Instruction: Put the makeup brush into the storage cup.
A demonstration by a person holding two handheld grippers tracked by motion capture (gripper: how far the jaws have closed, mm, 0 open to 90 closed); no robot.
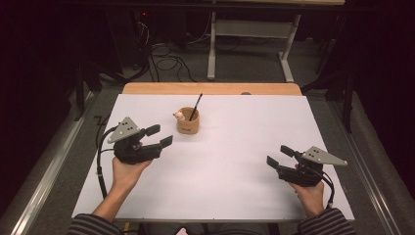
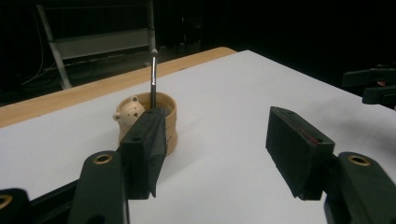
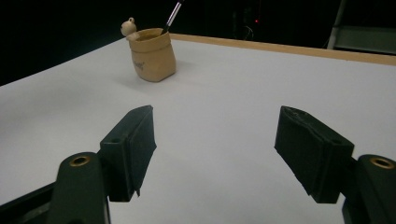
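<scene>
The small tan cup (image 1: 188,122) is standing upright on the white table (image 1: 220,166), toward its far side and a little left of centre, with a dark pen (image 1: 195,106) leaning out of it toward the far right and a little bear figure (image 1: 179,116) perched on its left rim. I am working the left gripper (image 1: 160,136), which is hovering just to the near left of the cup, apart from it, with its jaws spread wide and nothing between them. In the left gripper view the cup (image 2: 154,122) is sitting partly behind my left-hand jaw, not centred in the gap, so I am judging that the step in hand is lining up on the cup or the pen (image 2: 153,77). To do it well, I am thinking I should swing the hand until the target sits squarely between the jaws, approach low and level, and avoid nudging the rim, since a light cup with a tall pen may tip easily. The right gripper (image 1: 276,156) is resting at the near right, well apart from the cup, its jaws also released and empty; I am keeping it clear.
</scene>
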